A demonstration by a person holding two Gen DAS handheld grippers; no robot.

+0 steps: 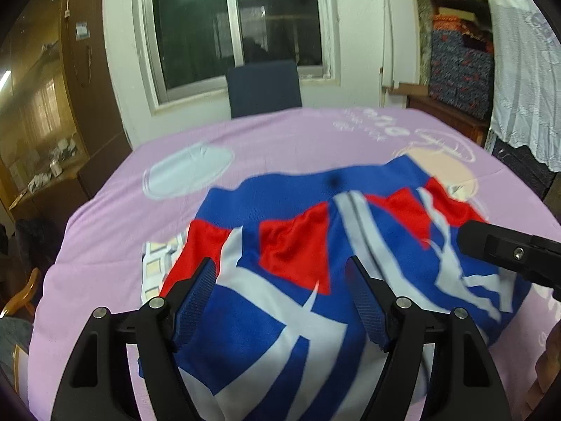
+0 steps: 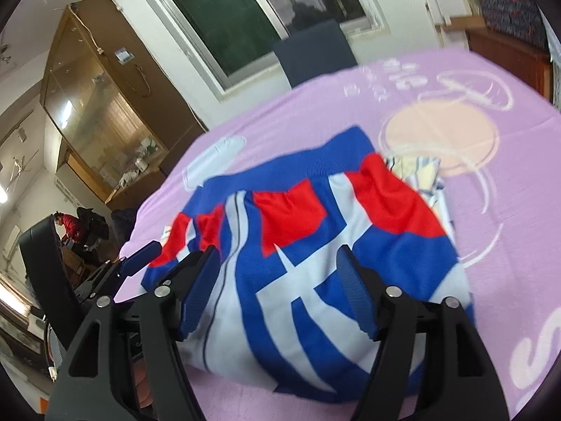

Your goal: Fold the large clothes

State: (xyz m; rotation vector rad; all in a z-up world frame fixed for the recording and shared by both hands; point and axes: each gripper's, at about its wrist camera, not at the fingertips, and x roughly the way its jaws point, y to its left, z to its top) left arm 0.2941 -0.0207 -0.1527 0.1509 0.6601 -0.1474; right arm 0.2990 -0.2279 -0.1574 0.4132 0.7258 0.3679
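A blue, red and white patterned garment [image 1: 301, 263] lies bunched on a pink sheet [image 1: 140, 210]; it also shows in the right wrist view [image 2: 308, 245]. My left gripper [image 1: 280, 280] is open, its jaws wide apart just above the garment's near part, holding nothing. My right gripper [image 2: 277, 270] is open too, hovering over the garment's near edge. The right gripper's finger shows at the right of the left wrist view [image 1: 508, 252]; the left gripper's blue-padded finger shows at the left of the right wrist view [image 2: 140, 254].
The pink sheet [image 2: 491, 175] with printed shapes covers a large table. A dark blue chair [image 1: 263, 87] stands at the far edge under a window [image 1: 238, 24]. A wooden glass cabinet [image 1: 42, 105] is at the left. Stacked boxes [image 1: 459, 70] and a white cloth [image 1: 522, 80] are at the right.
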